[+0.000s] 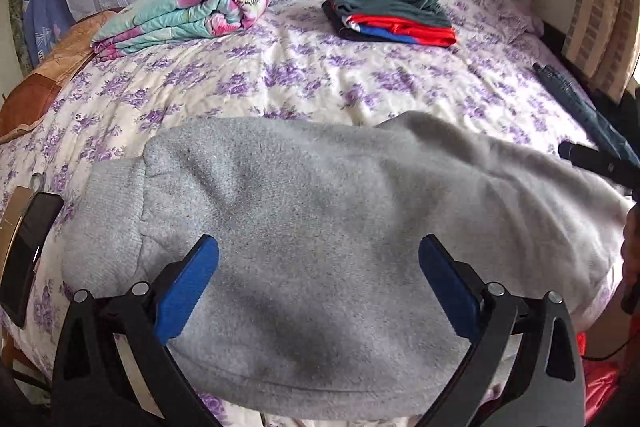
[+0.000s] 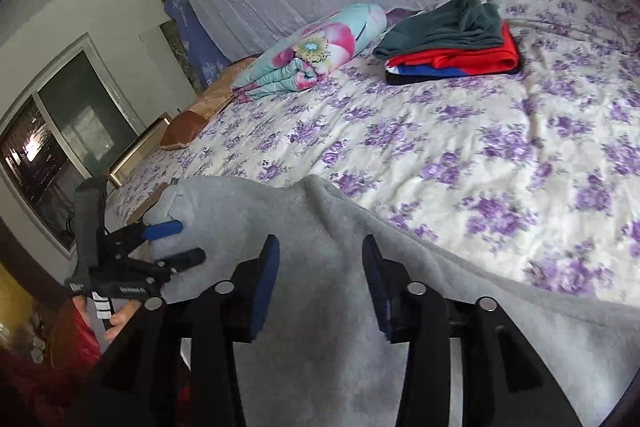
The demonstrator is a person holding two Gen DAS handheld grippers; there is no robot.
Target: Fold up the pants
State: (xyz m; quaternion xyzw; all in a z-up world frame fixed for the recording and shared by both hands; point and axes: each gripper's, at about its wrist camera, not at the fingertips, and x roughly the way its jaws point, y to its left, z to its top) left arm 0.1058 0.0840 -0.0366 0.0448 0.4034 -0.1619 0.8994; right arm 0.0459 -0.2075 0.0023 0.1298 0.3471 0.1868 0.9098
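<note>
Grey fleece pants [image 1: 320,227] lie folded across the near edge of the bed, with the ribbed waistband at the left. They also show in the right wrist view [image 2: 320,307]. My left gripper [image 1: 318,255] is open, its blue pads spread wide just above the cloth; it also shows in the right wrist view [image 2: 184,239] over the pants' left end. My right gripper [image 2: 318,251] is open above the grey cloth, holding nothing. In the left wrist view only its dark tip [image 1: 592,159] shows at the right edge.
The bed [image 1: 320,83] has a purple floral sheet. A folded floral quilt [image 1: 200,7] lies at the back left. A stack of folded clothes [image 1: 392,11], green over red and blue, lies at the back. A phone [image 1: 24,251] lies at the left edge.
</note>
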